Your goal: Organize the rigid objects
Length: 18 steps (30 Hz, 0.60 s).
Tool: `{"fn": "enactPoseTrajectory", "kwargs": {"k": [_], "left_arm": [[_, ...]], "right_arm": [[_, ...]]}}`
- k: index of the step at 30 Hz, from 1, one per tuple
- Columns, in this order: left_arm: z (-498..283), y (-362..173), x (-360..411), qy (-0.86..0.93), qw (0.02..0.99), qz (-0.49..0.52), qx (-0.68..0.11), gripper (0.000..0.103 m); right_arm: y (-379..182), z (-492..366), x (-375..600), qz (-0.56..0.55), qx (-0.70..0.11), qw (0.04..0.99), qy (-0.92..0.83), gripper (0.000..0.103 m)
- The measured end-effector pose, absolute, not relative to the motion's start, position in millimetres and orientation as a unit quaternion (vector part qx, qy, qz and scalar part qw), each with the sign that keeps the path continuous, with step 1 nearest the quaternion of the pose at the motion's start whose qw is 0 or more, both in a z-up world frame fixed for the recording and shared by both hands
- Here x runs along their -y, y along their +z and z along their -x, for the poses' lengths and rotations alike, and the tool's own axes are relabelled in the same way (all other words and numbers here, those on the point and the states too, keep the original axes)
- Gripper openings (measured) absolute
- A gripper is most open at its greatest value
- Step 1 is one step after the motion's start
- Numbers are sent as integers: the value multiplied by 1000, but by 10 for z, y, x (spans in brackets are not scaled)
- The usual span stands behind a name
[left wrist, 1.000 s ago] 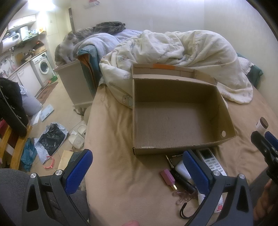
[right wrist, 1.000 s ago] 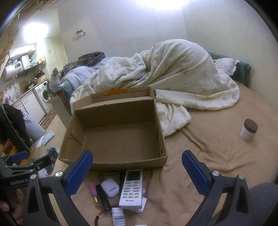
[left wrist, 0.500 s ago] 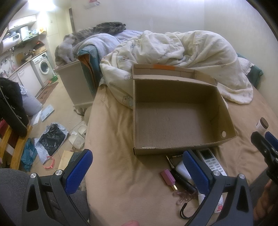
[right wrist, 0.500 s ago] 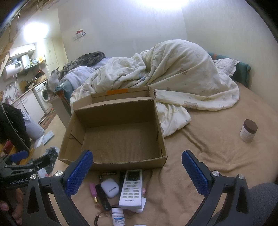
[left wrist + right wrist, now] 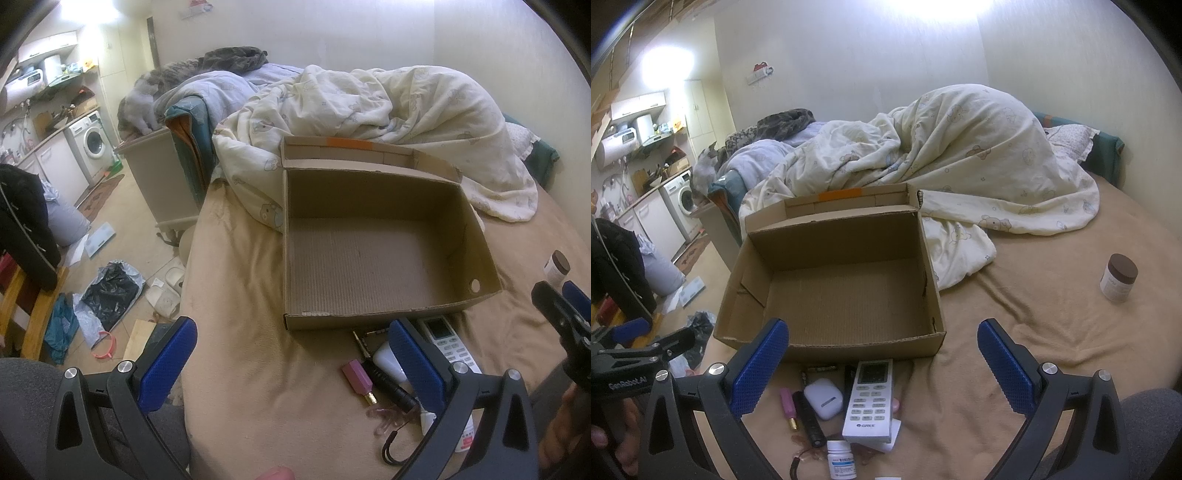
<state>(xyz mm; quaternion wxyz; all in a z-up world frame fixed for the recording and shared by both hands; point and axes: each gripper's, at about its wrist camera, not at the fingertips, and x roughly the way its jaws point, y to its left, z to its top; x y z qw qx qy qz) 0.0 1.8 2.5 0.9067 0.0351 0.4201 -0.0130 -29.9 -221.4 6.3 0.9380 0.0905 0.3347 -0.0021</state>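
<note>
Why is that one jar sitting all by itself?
It does look out of place. The jar stands upright far off to the right on the bed, while the remote, earbud case and other small things lie huddled in front of the empty box. Nothing looks spilled or broken.

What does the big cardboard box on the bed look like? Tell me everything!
The cardboard box is brown, corrugated and wide open, with nothing inside. Its lid flap stands up at the back, with an orange strip along its top edge. One side wall has a small round hole. It sits flat on the tan bed sheet, its back against the cream quilt. A white remote lies just before its front wall.
</note>
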Motion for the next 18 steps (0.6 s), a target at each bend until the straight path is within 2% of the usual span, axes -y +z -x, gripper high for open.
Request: {"fn": "enactPoseTrajectory", "kwargs": {"k": [4,18], "left_arm": [[-22,49,-54,-9,906,-35,-421,103],[-94,13,-218,17,900,-25,-435,103]], "right_arm": [[20,260,2174,-98,-340,935,4,103],[-394,-25,2403,-192,-471,859,54,103]]}}
